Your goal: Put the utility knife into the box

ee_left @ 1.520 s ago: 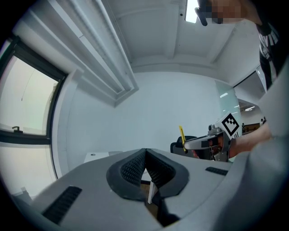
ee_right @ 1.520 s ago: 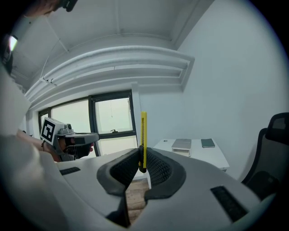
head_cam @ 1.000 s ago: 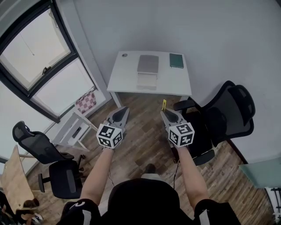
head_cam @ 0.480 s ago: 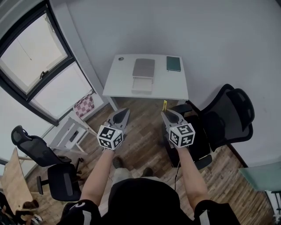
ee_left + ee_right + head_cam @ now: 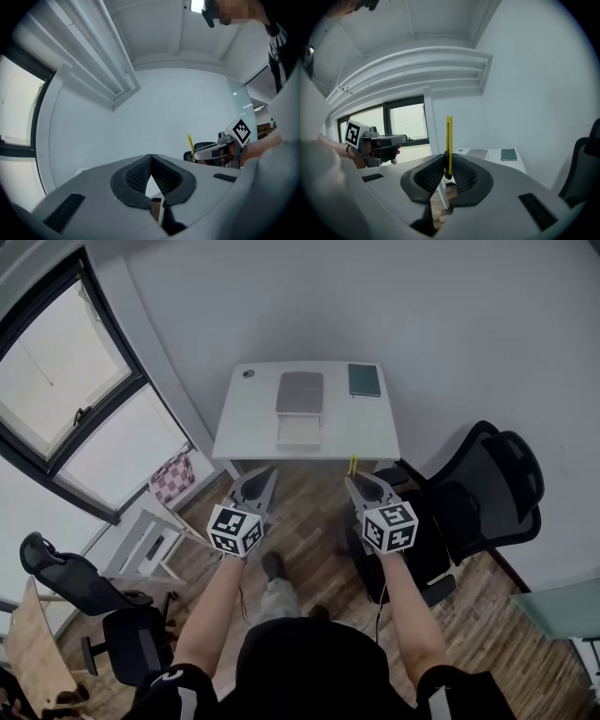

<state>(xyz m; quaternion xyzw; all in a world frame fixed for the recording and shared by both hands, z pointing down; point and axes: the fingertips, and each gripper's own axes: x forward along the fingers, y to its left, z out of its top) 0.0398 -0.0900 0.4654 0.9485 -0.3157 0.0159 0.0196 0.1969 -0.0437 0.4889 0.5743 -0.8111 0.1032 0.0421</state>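
The yellow utility knife stands upright in my right gripper, which is shut on its lower end. In the head view the knife pokes out ahead of the right gripper. The box, white with a grey lid folded back, lies on the white table ahead; it shows small in the right gripper view as the box. My left gripper is held level beside the right, its jaws shut with nothing between them. Both grippers hover over the wooden floor, short of the table.
A green notebook and a small round object lie on the table. A black office chair stands right of me. More chairs and a small white rack stand left, below the window.
The view has advanced toward the table, which sits higher in the frame and slightly larger. A foot has stepped forward. Both grippers keep their pose, the knife still held.
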